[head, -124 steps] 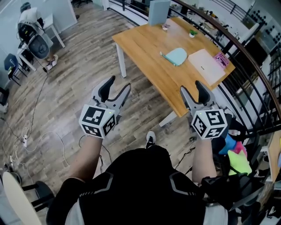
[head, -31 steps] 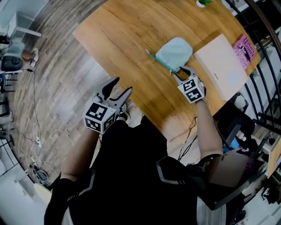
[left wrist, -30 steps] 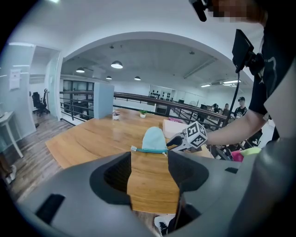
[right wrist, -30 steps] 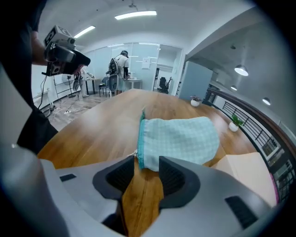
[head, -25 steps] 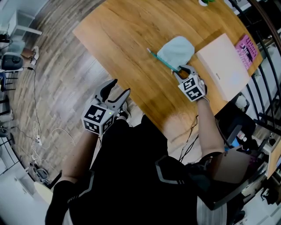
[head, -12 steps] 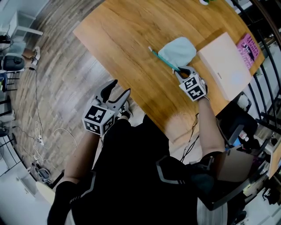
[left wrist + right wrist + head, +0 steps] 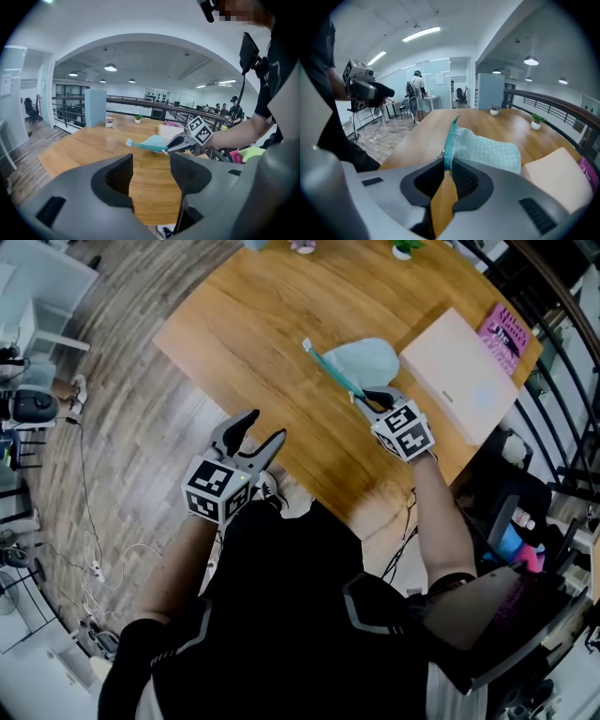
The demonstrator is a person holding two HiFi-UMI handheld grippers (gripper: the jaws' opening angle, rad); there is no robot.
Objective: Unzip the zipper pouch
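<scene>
The right gripper is pinching the near end of the zipper pouch. Its fingers have just been closing, and the teal zipper band is sitting squeezed between them, with that end buried out of sight in the grip. The pouch is standing zipper edge up above the wooden worktop, just beside a pale box. Whether its lower side is touching the wood is hard to tell. Nothing of what is inside the pouch is showing, nor is it clear how far the zipper is drawn. The cloth is a pale mint check. The left gripper is hovering off the worktop's edge over the floor, fingers spread wide and holding nothing.
</scene>
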